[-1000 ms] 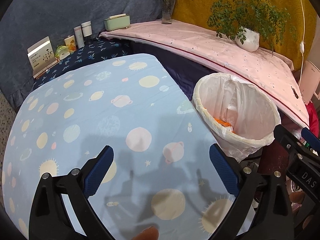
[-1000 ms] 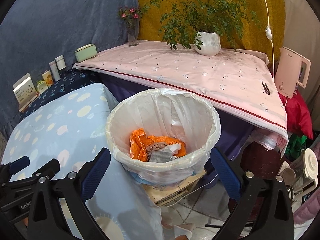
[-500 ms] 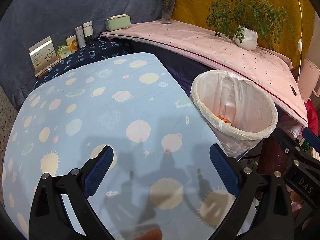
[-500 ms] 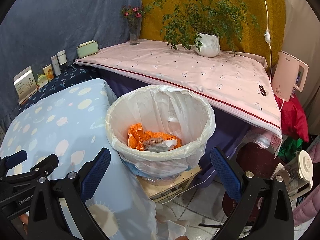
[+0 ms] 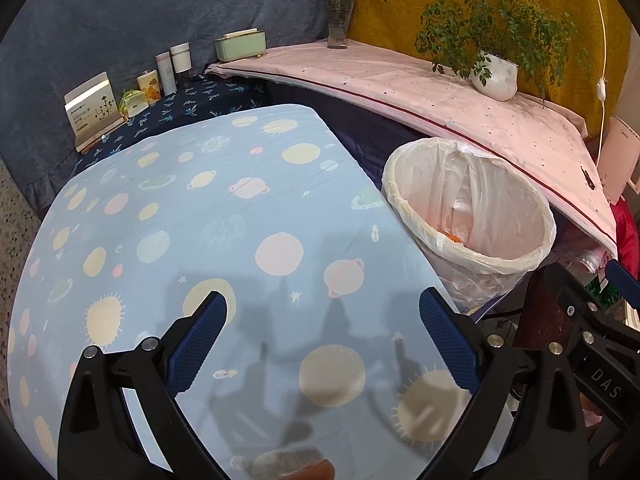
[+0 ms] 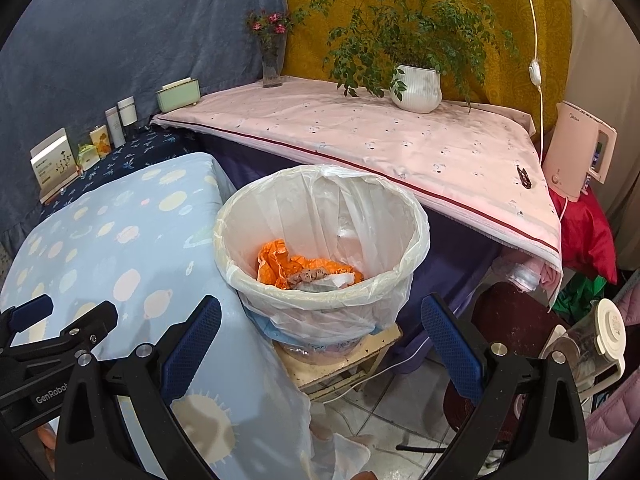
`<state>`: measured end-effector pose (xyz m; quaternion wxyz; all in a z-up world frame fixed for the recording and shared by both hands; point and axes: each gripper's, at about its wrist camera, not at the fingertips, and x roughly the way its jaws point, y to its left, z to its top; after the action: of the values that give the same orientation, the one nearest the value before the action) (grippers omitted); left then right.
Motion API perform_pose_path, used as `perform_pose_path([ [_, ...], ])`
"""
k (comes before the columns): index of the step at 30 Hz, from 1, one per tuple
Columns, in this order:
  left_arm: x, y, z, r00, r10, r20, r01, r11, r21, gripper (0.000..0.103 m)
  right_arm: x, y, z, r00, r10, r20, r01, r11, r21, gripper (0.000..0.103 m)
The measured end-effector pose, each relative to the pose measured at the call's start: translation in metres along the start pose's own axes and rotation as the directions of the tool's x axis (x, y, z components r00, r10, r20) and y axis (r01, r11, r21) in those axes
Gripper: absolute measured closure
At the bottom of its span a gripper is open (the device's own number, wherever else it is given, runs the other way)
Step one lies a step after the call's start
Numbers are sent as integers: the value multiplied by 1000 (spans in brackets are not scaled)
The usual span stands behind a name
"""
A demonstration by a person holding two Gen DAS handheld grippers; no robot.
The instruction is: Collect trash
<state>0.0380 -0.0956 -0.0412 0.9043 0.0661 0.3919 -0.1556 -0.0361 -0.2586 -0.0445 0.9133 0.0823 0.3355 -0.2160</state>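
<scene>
A white bin lined with a clear plastic bag [image 6: 320,248] stands on a small wooden stool beside the table; it also shows in the left wrist view [image 5: 472,216]. Orange crumpled wrapping and grey paper trash [image 6: 304,270] lie in its bottom. My left gripper [image 5: 322,332] is open and empty above the table's light blue planet-print cloth [image 5: 200,220]. My right gripper [image 6: 320,336] is open and empty, in front of and slightly below the bin's rim. Each gripper shows at the edge of the other's view.
A pink-covered shelf [image 6: 380,136] behind the bin bears a potted plant [image 6: 416,88], a flower vase [image 6: 272,60] and a green box [image 6: 178,94]. Small bottles and cards [image 5: 132,96] line the back left. A pink kettle [image 6: 580,156], a jug [image 6: 592,344] and a round stool [image 6: 516,316] stand at right.
Both grippers have drawn back and a little upward from the bin, which now sits farther off in both views. Both stay open and empty.
</scene>
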Motion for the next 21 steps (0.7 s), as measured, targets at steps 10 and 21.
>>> perform_pose_path([
  [10, -1, -3, -4, 1000, 6, -2, -6, 1000, 16, 10, 0, -1, -3, 1000, -2, -5, 2, 1000, 0, 6],
  [21, 0, -7, -3, 1000, 13, -7, -13, 1000, 23, 10, 1, -3, -5, 1000, -2, -8, 2, 1000, 4, 6],
])
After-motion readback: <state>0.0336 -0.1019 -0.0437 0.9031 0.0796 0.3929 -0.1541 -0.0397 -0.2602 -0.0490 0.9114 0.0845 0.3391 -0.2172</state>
